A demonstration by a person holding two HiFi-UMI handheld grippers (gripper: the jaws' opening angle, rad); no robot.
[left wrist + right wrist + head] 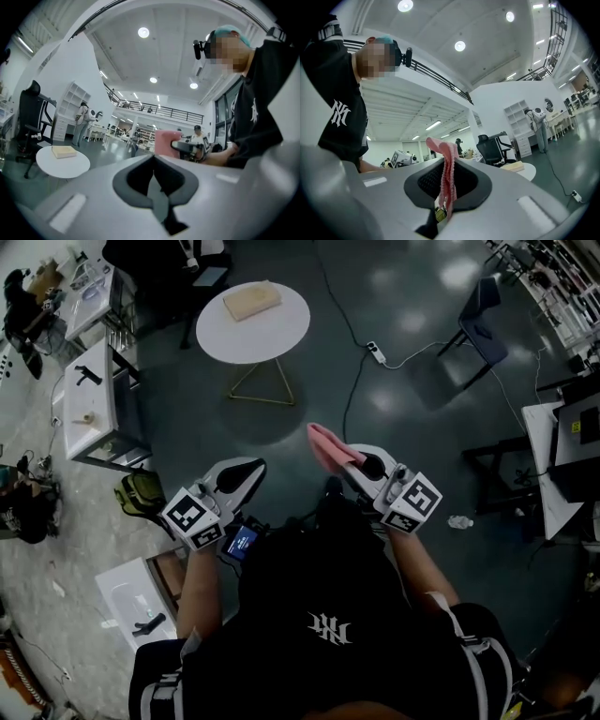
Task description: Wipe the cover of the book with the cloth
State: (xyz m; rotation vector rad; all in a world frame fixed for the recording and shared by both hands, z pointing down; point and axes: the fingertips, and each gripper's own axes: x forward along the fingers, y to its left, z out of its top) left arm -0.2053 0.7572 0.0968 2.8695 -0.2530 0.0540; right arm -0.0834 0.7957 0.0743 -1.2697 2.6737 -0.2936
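Right claw [352, 463] clamped pink cloth [325, 446]; left claw [248, 468] closed, empty. Book [250, 301] lay on round table [281, 334], well apart from both claws.

Black shirt [281, 652]: white interlocked "NY" monogram [330, 626] on the chest, seen in the head view and the right gripper view. Marker cubes [192, 518], [412, 502]: black-and-white square code patterns, no letters or digits. Small blue screen [242, 541]: print too small to read
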